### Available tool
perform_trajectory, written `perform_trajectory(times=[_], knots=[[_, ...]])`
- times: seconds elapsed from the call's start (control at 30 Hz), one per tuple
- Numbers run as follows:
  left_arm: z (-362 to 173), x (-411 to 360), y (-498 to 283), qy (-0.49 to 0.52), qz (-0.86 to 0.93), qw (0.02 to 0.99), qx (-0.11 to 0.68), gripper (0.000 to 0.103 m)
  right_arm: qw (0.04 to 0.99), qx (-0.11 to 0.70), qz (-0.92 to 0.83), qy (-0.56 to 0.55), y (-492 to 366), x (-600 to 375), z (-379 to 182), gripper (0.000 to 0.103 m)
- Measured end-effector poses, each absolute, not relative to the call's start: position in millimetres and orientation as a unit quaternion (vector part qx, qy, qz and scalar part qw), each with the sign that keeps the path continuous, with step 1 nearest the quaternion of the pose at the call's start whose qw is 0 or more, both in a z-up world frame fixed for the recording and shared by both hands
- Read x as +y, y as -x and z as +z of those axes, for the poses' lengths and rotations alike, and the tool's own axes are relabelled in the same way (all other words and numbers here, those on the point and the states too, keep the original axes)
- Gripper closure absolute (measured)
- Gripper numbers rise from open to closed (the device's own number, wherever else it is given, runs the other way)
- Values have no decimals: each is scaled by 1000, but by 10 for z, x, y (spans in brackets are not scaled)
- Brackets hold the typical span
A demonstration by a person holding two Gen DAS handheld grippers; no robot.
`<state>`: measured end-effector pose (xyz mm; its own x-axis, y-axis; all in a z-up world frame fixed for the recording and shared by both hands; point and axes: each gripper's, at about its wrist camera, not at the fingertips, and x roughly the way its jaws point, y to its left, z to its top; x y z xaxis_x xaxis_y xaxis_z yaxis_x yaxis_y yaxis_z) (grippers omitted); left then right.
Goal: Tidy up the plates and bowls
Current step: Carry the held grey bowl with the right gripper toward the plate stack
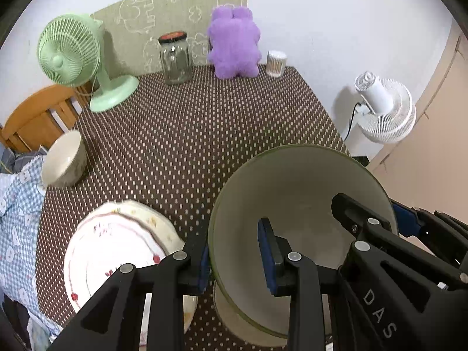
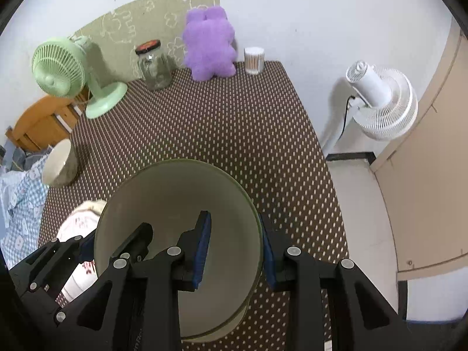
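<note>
A large cream bowl with a green rim is held between both grippers above the dotted tablecloth. My left gripper straddles its left rim, one pad inside and one outside, with a gap at the rim. My right gripper straddles its right rim the same way. A stack of floral plates lies to the left of the bowl. A small cream bowl stands tilted at the table's left edge.
At the back stand a green fan, a glass jar, a purple plush toy and a cotton-swab tub. A white fan stands off the table to the right. A wooden chair and checked cloth are at left.
</note>
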<state>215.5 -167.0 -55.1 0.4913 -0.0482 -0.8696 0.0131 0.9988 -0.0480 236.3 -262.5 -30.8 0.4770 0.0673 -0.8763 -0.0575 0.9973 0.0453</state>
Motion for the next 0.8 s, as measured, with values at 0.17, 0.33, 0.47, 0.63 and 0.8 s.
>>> perform_trajectory(times=[0.17, 0.33, 0.47, 0.63, 0.8], knots=[[-693, -1671, -2041, 18, -23, 854, 519, 75, 850, 526, 31, -3, -2211, -2607, -476, 67], [-816, -1676, -1955, 21, -26, 846, 533, 75, 842, 540, 26, -2, -2120, -2618, -592, 67], [-898, -1683, -1919, 22, -28, 840, 541, 75, 836, 549, 23, -1, -2088, -2616, -680, 67], [-911, -1683, -1910, 18, -24, 840, 541, 75, 834, 552, 24, -8, -2073, -2625, -720, 67], [-917, -1668, -1904, 17, -17, 839, 544, 75, 831, 555, 28, -12, -2107, -2630, -733, 67]])
